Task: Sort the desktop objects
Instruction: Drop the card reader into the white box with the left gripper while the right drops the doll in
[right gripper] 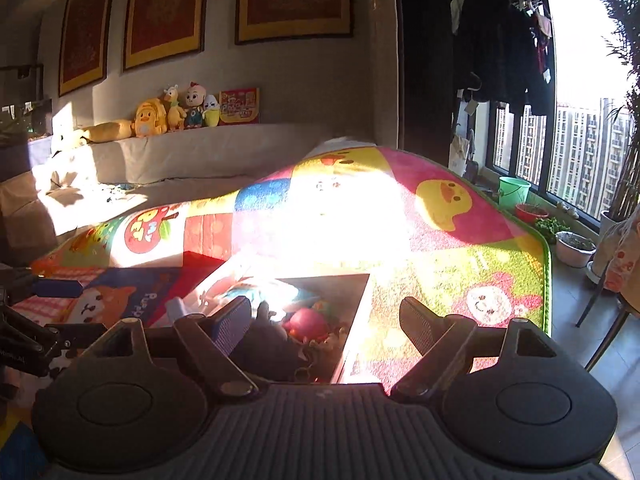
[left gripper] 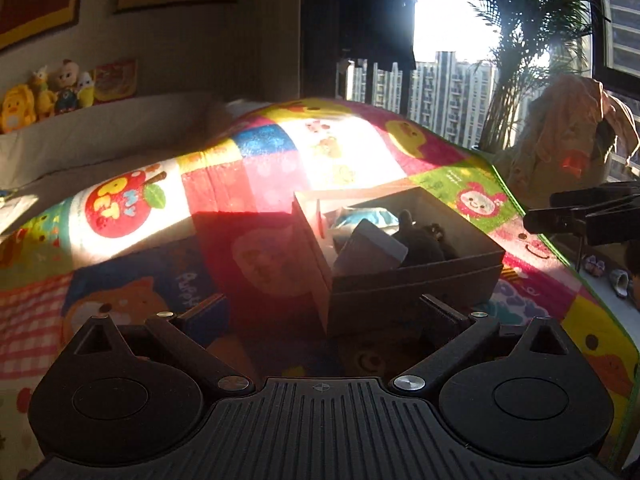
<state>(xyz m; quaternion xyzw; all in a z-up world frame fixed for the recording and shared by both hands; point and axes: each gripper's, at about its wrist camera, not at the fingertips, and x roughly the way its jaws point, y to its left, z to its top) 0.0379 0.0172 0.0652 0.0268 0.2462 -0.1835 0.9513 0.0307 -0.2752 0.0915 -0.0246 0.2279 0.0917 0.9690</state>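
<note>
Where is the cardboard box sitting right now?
In the left wrist view the cardboard box sits right of centre on the colourful play mat, just ahead of the open left tongs.

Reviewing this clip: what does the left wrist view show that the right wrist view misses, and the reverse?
Only the left wrist view shows the cardboard box's near outer wall, a pale card leaning inside it, and beige clothes heaped by the window.

Only the right wrist view shows a pink round toy in the box, a green bucket and plant bowls under the window, and three framed panels.

Both share the cartoon patchwork mat, the box with a dark plush item, the shelf of plush toys, and open, empty grippers: left, right.
</note>
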